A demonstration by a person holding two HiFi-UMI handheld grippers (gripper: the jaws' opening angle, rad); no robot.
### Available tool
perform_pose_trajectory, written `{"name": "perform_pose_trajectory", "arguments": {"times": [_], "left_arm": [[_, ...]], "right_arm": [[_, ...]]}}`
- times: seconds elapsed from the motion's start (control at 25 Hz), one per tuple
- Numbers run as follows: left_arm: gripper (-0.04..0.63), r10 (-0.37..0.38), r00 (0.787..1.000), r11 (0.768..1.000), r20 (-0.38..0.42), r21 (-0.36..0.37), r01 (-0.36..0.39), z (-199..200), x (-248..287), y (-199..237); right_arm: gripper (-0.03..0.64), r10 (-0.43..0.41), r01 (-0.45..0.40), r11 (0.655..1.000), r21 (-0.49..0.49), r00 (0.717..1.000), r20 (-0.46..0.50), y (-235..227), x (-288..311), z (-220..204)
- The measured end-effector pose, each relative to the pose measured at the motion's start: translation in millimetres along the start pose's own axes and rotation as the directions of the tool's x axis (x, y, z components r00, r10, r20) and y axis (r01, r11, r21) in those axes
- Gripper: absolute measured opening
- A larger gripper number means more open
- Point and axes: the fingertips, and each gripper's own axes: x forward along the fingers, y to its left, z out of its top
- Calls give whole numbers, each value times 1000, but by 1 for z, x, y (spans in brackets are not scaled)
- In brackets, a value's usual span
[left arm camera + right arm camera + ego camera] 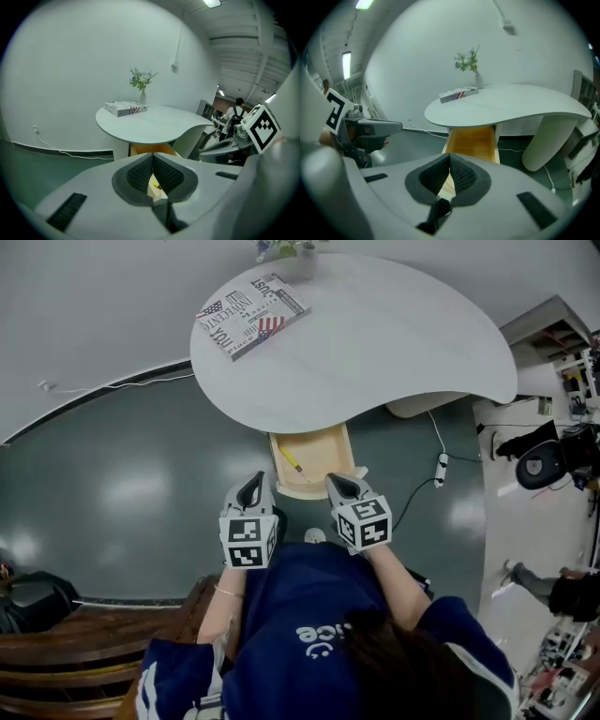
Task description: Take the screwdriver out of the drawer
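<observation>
Held out from the person's blue top point(309, 624), the left gripper point(251, 488) and right gripper point(337, 486) sit at centre frame, both closed on nothing. Just above them, the open drawer point(323, 448) holds the screwdriver point(292, 462) in its left half. It lies diagonally, upper left to lower right, nearer the left gripper.

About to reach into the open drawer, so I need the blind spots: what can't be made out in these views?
- Drawer: back end hidden under the tabletop, head view.
- Screwdriver: tip type too small in the head view; only a yellow sliver shows past the shut left gripper in its own view; none shows past the right gripper in the right gripper view.
- Vase of flowers: cut off by the head view's top edge.
</observation>
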Motion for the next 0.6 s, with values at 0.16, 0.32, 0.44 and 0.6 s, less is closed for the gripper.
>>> {"name": "perform_pose_trajectory", "arguments": {"times": [0.16, 0.32, 0.44, 0.6], "left_arm": [[5, -39, 999, 999, -29, 13, 39, 4, 14, 22], [5, -57, 997, 998, -46, -5, 56, 10, 26, 46], [5, -63, 996, 998, -65, -19, 62, 13, 34, 56], [5, -66, 994, 998, -89, -21, 64, 14, 37, 61]], "right_arm": [[8, -39, 33, 995, -91, 997, -66, 2, 30, 12], [16, -39, 35, 999, -41, 993, -114, 4, 51, 18], [56, -17, 11, 999, -36, 984, -177, 4, 65, 15], [95, 17, -40, 996, -79, 962, -271, 5, 82, 6]]}}
